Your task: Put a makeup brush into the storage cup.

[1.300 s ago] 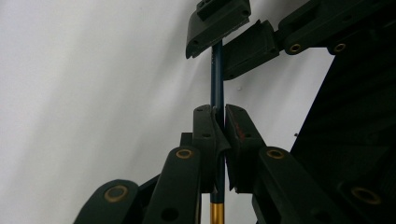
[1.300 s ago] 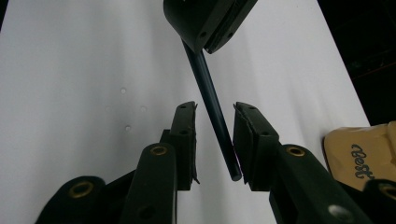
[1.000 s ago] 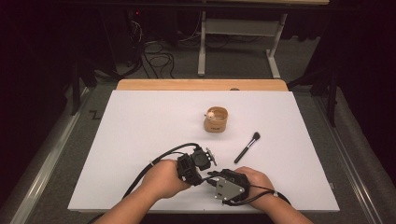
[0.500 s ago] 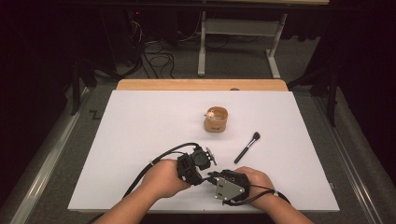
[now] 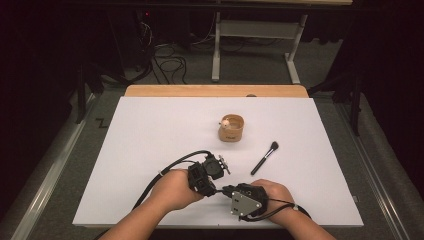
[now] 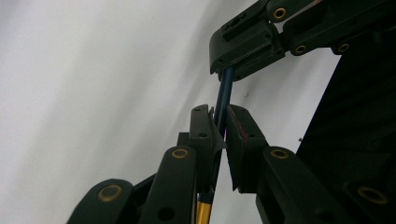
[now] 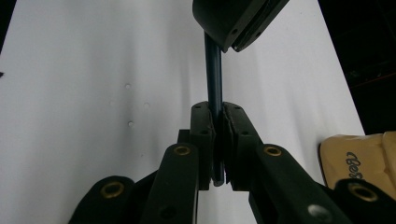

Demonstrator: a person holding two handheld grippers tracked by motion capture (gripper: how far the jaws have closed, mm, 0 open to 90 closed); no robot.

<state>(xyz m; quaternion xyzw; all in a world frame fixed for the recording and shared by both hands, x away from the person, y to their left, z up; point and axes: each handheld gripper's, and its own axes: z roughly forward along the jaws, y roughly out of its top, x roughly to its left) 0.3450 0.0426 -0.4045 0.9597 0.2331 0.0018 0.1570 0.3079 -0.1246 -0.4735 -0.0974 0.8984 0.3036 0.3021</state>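
in the left gripper view, the left gripper (image 6: 218, 135) had its two black jaws pinching a thin dark blue rod (image 6: 225, 95); below the pads the rod turned to a shiny gold band. the inner face of one pad showed a reddish smear. beyond the jaws, the rod's far end ran straight into the closed jaws of the right gripper (image 6: 243, 49), whose matte black links carried brass-coloured pivots.

in the right gripper view, the right gripper (image 7: 218, 140) pinched the same smooth, round rod (image 7: 214, 79) between its ribbed black pads, its jaws having just been closing onto it. the rod ran up from the jaws to the left gripper (image 7: 233, 21) ahead. to the right of these jaws, low down, lay a tan, printed object (image 7: 357, 161) that i could not identify. the white tabletop (image 7: 93, 93) bore a few tiny dents.

the high view gave what the close views lacked: both hands met at the near edge of the table, the left gripper (image 5: 212, 172) and right gripper (image 5: 235, 192) turned towards each other, though the rod between them was too small to tell there. farther off, beyond the jaws, lay a black-handled makeup brush (image 5: 264, 157) with a dark bristle head, and farther still stood a short, round wooden cup (image 5: 231, 128) with something small and pale at its rim.
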